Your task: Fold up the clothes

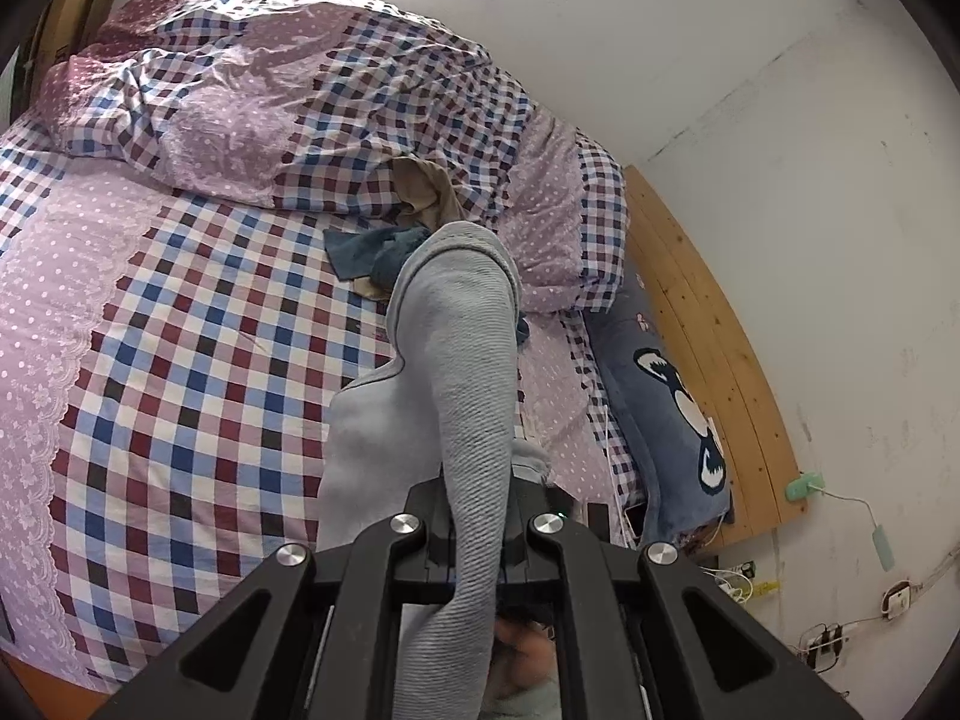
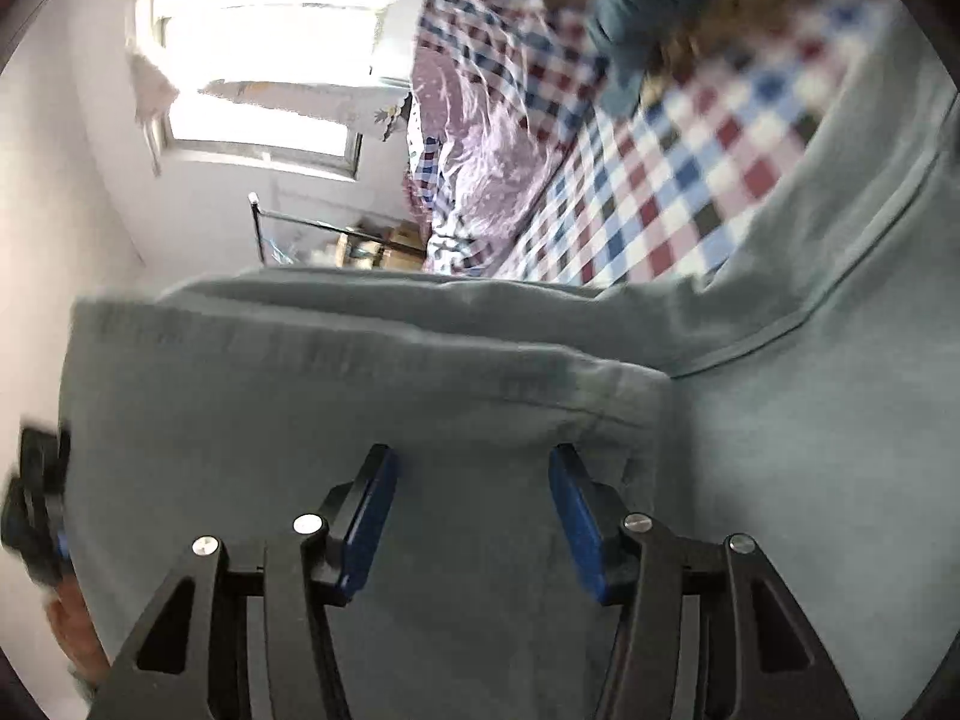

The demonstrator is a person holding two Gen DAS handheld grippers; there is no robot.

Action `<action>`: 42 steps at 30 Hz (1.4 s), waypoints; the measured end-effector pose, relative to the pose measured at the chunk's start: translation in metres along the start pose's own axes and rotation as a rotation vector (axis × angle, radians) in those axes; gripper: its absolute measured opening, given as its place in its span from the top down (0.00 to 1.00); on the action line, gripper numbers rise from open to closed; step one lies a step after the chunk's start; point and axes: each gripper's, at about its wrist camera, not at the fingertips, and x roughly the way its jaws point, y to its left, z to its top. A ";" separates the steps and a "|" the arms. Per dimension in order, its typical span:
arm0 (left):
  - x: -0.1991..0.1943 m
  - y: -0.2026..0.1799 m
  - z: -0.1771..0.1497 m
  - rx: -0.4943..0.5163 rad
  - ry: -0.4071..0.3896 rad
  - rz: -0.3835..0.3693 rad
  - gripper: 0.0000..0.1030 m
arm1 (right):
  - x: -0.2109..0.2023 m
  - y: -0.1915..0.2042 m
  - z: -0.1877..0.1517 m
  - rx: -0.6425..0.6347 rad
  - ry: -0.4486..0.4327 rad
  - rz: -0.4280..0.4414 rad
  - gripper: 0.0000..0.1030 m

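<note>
The left hand-held gripper point(image 1: 477, 516) has its fingertips buried under the grey garment point(image 1: 462, 372), so how the jaws stand cannot be read. That cloth also covers part of the teal clothing point(image 1: 372, 252) behind it. In the right wrist view motion blur smears the checked bedsheet point(image 2: 660, 180) and a dark garment point(image 2: 636, 18), which the top edge cuts off.

Both wrist cams close, sharing checked bed point(image 1: 180, 360).
</note>
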 end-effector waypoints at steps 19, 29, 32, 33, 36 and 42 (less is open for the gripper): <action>0.015 -0.006 0.005 -0.132 -0.001 0.030 0.94 | -0.065 0.033 -0.168 -0.713 -0.133 -0.757 0.44; 0.032 -0.027 0.017 -0.183 -0.016 0.036 0.94 | -0.023 0.038 -0.217 -1.196 -0.098 -0.842 0.47; 0.048 -0.039 0.016 -0.179 0.004 0.045 0.94 | -0.013 0.040 -0.241 -1.366 -0.087 -0.884 0.49; 0.054 -0.045 0.014 -0.176 0.012 0.047 0.94 | -0.010 0.041 -0.253 -1.436 -0.072 -0.872 0.50; 0.076 -0.062 0.010 -0.163 0.041 0.063 0.94 | -0.007 0.043 -0.284 -1.561 -0.064 -0.829 0.50; 0.132 -0.101 -0.009 -0.153 0.087 0.103 0.94 | -0.017 0.048 -0.286 -1.512 -0.076 -0.809 0.50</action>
